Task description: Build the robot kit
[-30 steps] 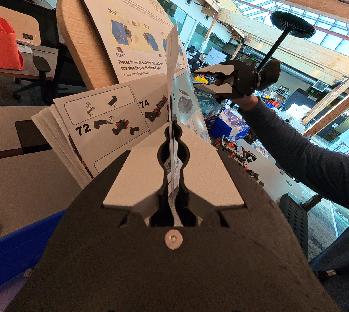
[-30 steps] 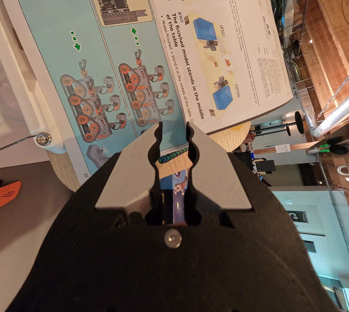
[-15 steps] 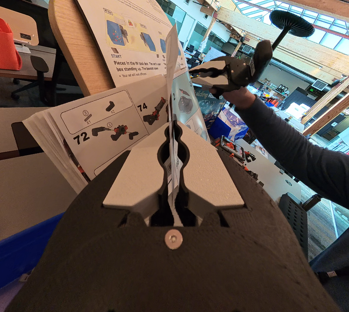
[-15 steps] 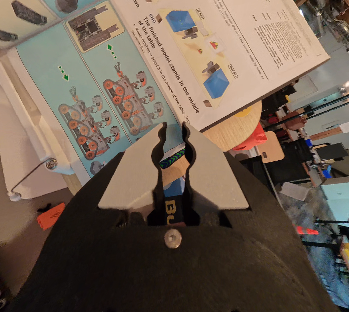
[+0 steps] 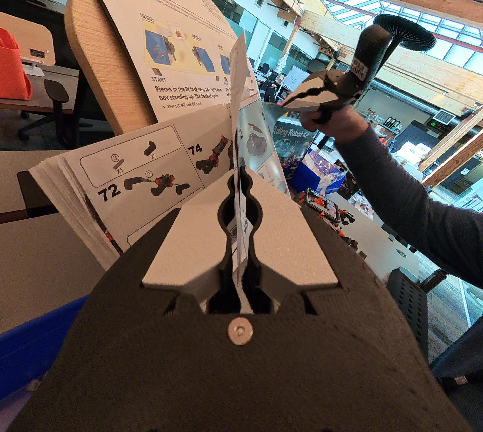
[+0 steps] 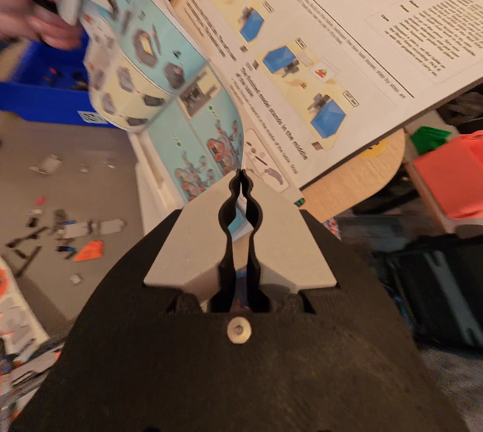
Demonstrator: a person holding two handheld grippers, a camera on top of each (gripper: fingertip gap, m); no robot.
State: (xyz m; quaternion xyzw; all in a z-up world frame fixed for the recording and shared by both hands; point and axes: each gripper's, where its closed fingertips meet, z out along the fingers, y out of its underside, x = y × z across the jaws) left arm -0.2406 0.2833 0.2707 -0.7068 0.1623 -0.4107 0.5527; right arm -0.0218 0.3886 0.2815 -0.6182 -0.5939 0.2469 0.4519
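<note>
The grey tabletop (image 6: 65, 158) is mostly taken up by a big printed board (image 5: 183, 40) that's propped on a wooden stand, with an open booklet (image 5: 130, 184) leaned just in front of it. A blue bin (image 6: 39, 100) is parked beside the booklet. One page (image 5: 239, 85) is held upright, pinched tight in the left tongs (image 5: 239, 171). The right tongs (image 6: 240, 174) are closed up at the booklet's page edge, though whether paper's caught can't be told. Small loose parts (image 6: 88, 249) are scattered nearby.
</note>
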